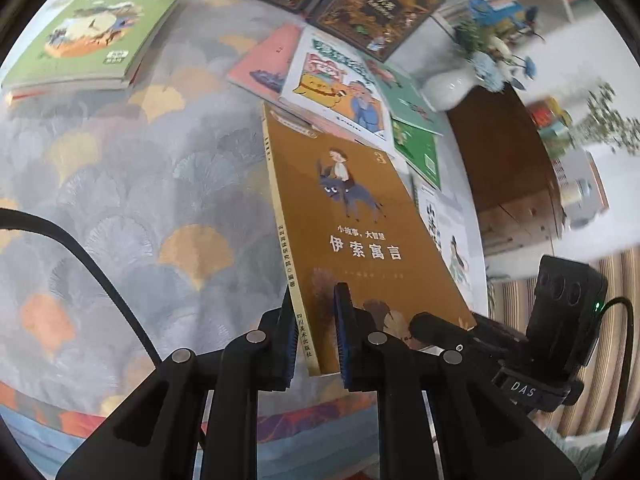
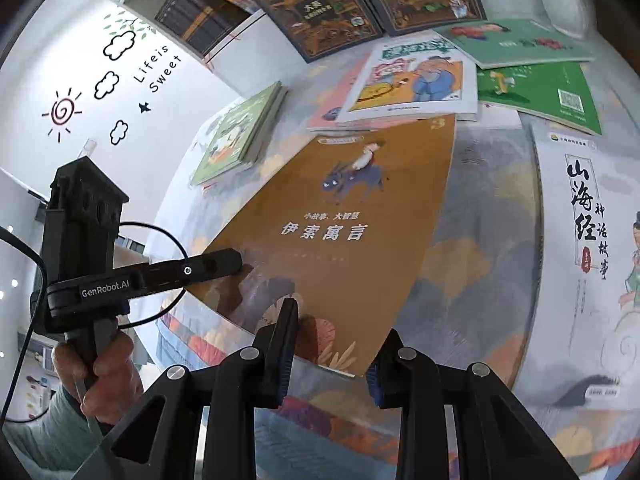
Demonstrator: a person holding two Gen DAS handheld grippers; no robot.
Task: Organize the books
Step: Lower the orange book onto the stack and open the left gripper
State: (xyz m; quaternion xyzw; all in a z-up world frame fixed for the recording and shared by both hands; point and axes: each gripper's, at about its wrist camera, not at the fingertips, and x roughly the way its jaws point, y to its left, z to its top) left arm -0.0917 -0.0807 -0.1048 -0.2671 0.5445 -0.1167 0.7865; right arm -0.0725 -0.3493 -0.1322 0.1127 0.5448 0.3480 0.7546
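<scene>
So we've got the brown book (image 1: 352, 216) clamped by both grippers, left (image 1: 314, 340) at spine corner, right (image 2: 330, 344) at opp. corner, over patterned cloth (image 1: 132, 184).

Glossy paper brown book (image 1: 360, 216), embroidered cloth tablecloth (image 1: 120, 200), glazed vase (image 1: 448, 88)

Ochre book (image 1: 360, 216), fan-patterned grey cloth (image 1: 140, 184)
</scene>
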